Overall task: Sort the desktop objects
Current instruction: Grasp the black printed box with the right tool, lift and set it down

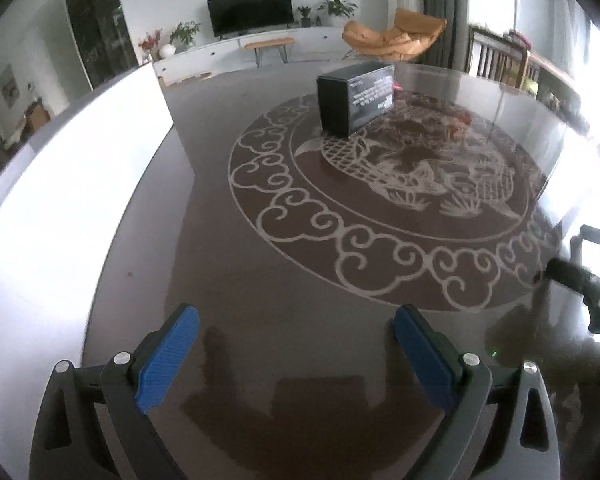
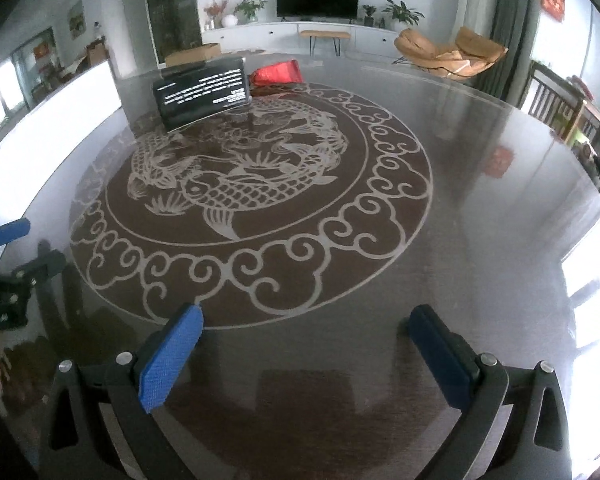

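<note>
Trouble I foresee: both claws, left claw (image 1: 296, 354) and right claw (image 2: 306, 354), spread wide and empty, could topple the black box (image 2: 202, 94) at eleven o'clock, glare hiding its edges on the glossy tabletop (image 2: 480, 216).

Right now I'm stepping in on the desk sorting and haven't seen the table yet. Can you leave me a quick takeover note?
Left gripper: open, nothing between its blue pads, low over the near edge of the table.
Right gripper: open, empty, alongside the left one.
Things: a black box with white print stands at the far side of the table's dragon pattern; a red packet lies just behind it, touching or nearly so.
Done: nothing visibly sorted; both items sit together at the far side.
Left: reach across, pick up the box and packet, and place each. No bin or target spot shows in these views.
</note>
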Available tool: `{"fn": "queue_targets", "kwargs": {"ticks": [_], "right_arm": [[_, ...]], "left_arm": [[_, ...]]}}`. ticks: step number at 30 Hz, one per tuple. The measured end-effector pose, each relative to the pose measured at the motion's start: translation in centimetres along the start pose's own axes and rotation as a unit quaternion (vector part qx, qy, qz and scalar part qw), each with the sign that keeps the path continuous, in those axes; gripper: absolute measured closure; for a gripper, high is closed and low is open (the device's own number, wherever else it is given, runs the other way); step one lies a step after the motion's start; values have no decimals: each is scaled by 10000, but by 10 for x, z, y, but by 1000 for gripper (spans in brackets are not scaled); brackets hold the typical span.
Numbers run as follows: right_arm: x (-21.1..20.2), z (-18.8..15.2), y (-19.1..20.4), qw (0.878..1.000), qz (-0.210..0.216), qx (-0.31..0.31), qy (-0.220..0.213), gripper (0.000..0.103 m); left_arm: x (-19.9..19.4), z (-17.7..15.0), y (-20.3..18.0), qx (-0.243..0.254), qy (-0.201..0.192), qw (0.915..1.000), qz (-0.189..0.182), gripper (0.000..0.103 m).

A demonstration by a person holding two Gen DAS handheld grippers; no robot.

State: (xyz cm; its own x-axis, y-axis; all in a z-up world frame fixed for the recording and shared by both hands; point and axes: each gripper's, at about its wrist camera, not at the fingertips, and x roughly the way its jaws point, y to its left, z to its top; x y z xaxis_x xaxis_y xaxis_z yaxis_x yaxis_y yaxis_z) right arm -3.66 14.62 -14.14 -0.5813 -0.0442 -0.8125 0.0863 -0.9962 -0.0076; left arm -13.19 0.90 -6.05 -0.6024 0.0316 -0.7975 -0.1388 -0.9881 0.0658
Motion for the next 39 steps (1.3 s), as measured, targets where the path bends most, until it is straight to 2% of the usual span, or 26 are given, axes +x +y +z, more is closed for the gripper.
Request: {"fn": "queue_targets", "kwargs": {"ticks": [2,4,15,19,24,26,28,30,33,35,36,39], "right_arm": [[1,0,0,10000,4,2,0,0],[0,-1,-1,10000,3,2,-1,0],[7,9,4,9998,107,-165,18,0],[32,55,15,9982,377,-212,420,0],[37,134,38,9940,994,459,53,0],[45,161,54,9910,1172,644,78,0],[63,186,74,9903,1120,782,271,0],[81,200,87,9912,856,911,432,0],[103,206,93,9889,672,1124,701,0],[105,202,83,9854,806,1333,683,17],[100,197,75,9831,965,1459,535,36],[86,182,54,9786,1210,1626,344,55]], "left_arm": [[4,0,9,-257,79,9995,-190,2],[5,0,12,-350,85,9992,-142,0],[8,0,10,-362,102,9992,-107,0],[8,0,10,-361,103,9992,-106,0],[8,0,10,-361,104,9992,-106,0],[8,0,10,-362,104,9992,-107,0],[8,0,10,-362,104,9992,-108,0],[8,0,10,-362,104,9992,-108,0],[8,0,10,-362,104,9992,-108,0],[8,0,10,-362,104,9992,-108,0],[8,0,10,-362,104,9992,-108,0],[8,0,10,-363,104,9992,-109,0]]}}
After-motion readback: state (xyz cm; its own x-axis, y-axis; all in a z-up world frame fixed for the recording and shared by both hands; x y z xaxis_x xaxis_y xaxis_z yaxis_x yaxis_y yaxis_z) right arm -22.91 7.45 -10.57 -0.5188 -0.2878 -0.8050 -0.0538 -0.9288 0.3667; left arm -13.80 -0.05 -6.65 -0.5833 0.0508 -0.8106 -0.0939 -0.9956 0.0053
